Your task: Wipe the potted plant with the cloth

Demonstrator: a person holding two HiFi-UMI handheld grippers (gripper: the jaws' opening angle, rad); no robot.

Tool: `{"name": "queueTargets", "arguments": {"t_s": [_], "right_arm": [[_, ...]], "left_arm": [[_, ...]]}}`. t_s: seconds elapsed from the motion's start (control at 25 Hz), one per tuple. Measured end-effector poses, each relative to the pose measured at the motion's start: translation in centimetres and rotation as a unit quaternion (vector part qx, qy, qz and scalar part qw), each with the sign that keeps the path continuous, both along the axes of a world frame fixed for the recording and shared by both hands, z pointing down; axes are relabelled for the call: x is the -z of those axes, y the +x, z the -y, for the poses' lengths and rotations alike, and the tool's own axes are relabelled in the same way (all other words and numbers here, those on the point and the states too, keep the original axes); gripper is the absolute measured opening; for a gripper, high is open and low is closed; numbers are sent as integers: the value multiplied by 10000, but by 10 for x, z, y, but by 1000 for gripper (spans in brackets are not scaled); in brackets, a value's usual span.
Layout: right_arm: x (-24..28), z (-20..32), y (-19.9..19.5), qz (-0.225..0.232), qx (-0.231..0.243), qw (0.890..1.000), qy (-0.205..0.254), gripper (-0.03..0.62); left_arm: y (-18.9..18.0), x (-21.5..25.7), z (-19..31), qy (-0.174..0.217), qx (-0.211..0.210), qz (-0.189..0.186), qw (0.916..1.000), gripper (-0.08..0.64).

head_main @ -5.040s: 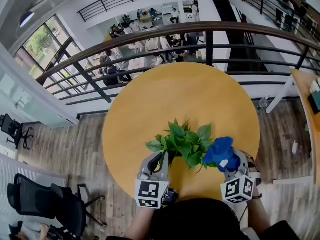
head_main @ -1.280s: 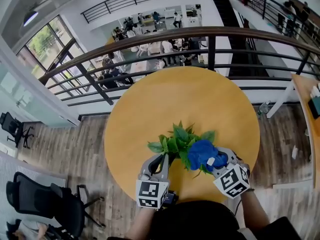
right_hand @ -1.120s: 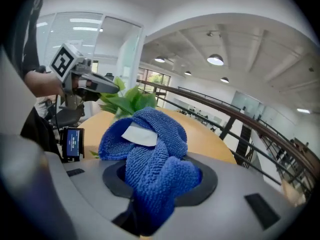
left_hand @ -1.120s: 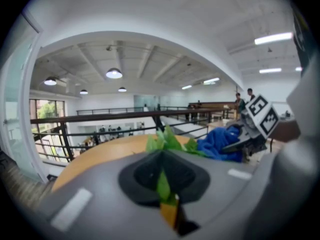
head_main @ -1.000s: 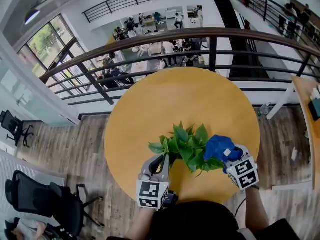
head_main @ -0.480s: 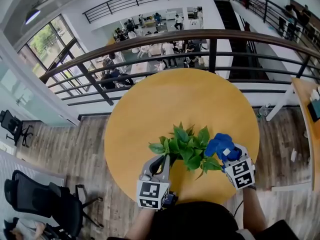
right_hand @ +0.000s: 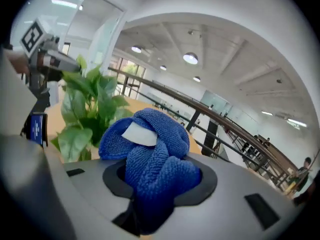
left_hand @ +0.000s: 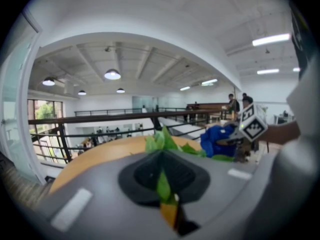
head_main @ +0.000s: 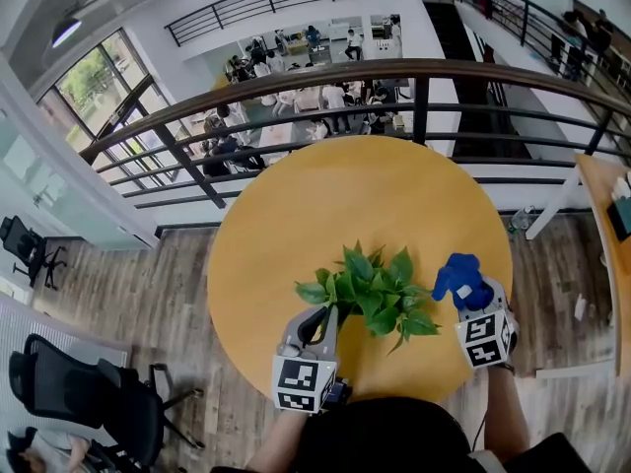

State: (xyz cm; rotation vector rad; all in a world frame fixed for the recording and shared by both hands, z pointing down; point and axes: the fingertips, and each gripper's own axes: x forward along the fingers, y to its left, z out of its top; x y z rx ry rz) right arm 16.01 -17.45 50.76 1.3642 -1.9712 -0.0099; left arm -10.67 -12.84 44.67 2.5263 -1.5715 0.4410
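Note:
A leafy green potted plant stands on the round yellow table, near its front edge. My left gripper reaches into the plant's left side and is shut on one green leaf. To the right of the foliage, clear of the leaves, my right gripper is shut on a bunched blue cloth. In the right gripper view the cloth bulges out of the jaws, and the plant stands to its left. The left gripper view shows the cloth beyond the leaves. The pot is hidden under the foliage.
A dark metal railing runs behind the table over a drop to a lower floor with people. Another table's edge is at the far right. A black office chair stands on the wood floor at lower left.
My right gripper has carried the blue cloth to the right, off the leaves and away from the plant, turning as it went. The left gripper has kept still on its leaf.

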Motion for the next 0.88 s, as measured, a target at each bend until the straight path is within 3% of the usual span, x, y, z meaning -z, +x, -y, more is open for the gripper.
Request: {"name": "queueTargets", "arguments": {"t_s": [0.2, 0.28, 0.36, 0.56, 0.68, 0.88], "right_arm": [[60, 15, -60, 982, 619, 9895, 861, 161], [60, 14, -78, 1180, 843, 9859, 831, 161], [40, 14, -85, 1023, 893, 9890, 583, 161], [-29, 16, -45, 350, 343, 9986, -187, 161], [-50, 11, -9, 238, -129, 9984, -492, 161], [-15, 9, 6, 695, -332, 9970, -114, 161]], "left_arm": [[-2, -2, 2, -1, -40, 30, 10000, 3], [-1, -3, 1, -3, -55, 30, 10000, 3], [0, -2, 1, -2, -60, 32, 10000, 3], [-1, -1, 0, -12, -30, 8, 10000, 3], [-1, -2, -1, -14, -18, 6, 10000, 3], [1, -3, 0, -2, -31, 8, 10000, 3]]}}
